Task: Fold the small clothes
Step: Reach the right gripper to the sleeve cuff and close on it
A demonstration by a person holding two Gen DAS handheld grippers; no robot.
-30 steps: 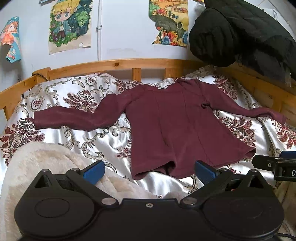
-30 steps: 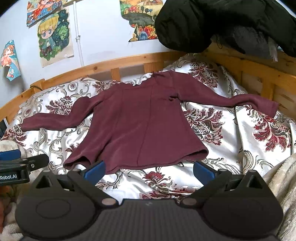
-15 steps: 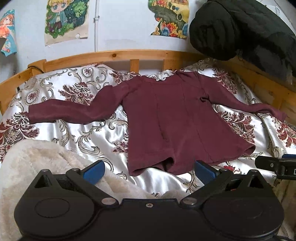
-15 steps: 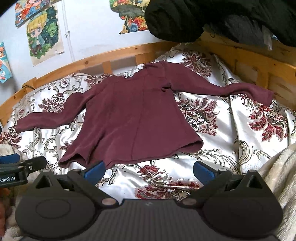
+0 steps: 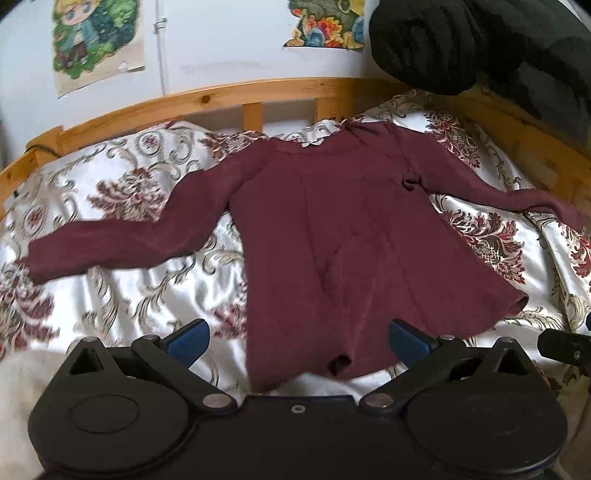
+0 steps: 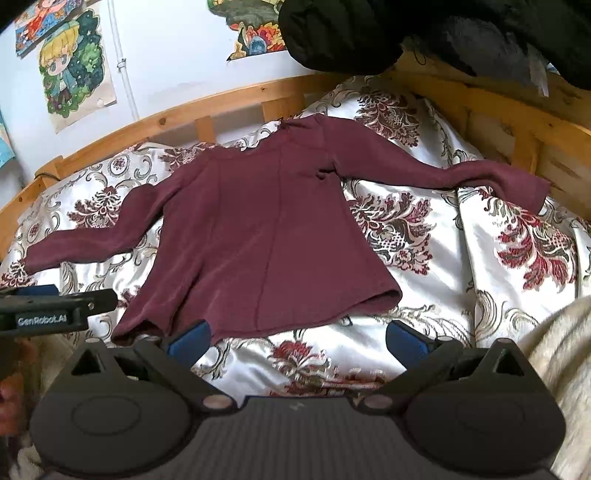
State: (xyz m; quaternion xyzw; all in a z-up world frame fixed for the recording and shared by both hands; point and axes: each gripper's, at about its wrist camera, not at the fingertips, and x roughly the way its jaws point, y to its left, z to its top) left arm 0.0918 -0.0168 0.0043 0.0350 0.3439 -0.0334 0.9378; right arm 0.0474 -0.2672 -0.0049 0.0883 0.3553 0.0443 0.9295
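Observation:
A small maroon long-sleeved top [image 5: 332, 236] lies flat on the bed with both sleeves spread out, hem toward me; it also shows in the right wrist view [image 6: 266, 229]. My left gripper [image 5: 297, 341] is open and empty, its blue pads either side of the hem's left part, just short of it. My right gripper [image 6: 297, 338] is open and empty, near the hem's middle, with its left pad [image 6: 190, 341] at the hem edge. The left gripper's side [image 6: 55, 312] shows at the left of the right wrist view.
The bed has a white satin cover with red floral print [image 6: 517, 258] and a wooden frame [image 5: 258, 92]. A black coat [image 6: 406, 29] hangs over the right corner. Cream fleece blankets lie at the near left [image 5: 22, 387] and near right [image 6: 561, 350].
Both grippers have moved forward and lower toward the top's hem. The top has not moved, and both grippers stay open.

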